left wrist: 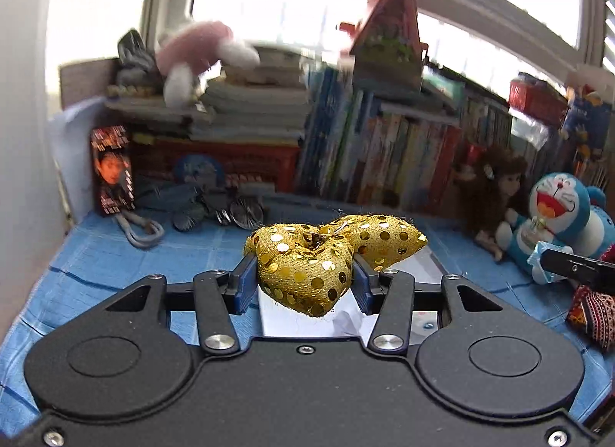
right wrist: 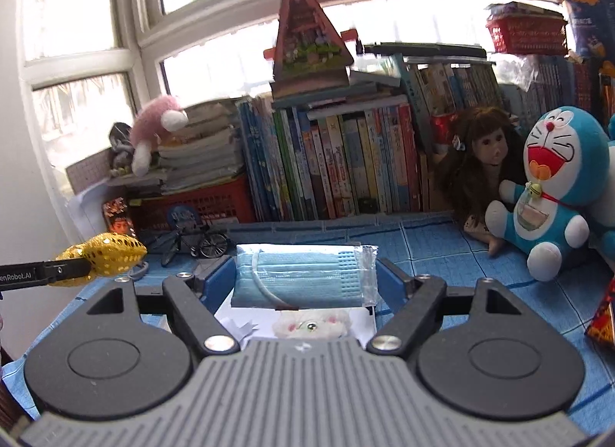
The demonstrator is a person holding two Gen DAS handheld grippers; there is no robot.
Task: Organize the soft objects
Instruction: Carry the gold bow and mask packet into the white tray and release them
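My left gripper (left wrist: 305, 274) is shut on a gold sequinned pair of stuffed hearts (left wrist: 307, 274), held above the blue table cover (left wrist: 96, 254). From the right wrist view the same gold hearts (right wrist: 111, 254) show at the far left, clamped in the left gripper (right wrist: 82, 268). My right gripper (right wrist: 305, 281) is shut on a wrapped pack of blue face masks (right wrist: 303, 279), lifted over a white box (right wrist: 246, 326) that holds a small white plush (right wrist: 309, 326). A blue Doraemon plush (right wrist: 553, 193) and a brown-haired doll (right wrist: 480, 162) sit at the right.
Rows of books (right wrist: 346, 162), a red basket (right wrist: 200, 204) and a toy house (right wrist: 307, 35) line the back under the window. A pink plush (right wrist: 153, 127) lies on stacked books. A small model bicycle (right wrist: 192, 243) stands at back left. A patterned fabric item (left wrist: 592, 308) lies right.
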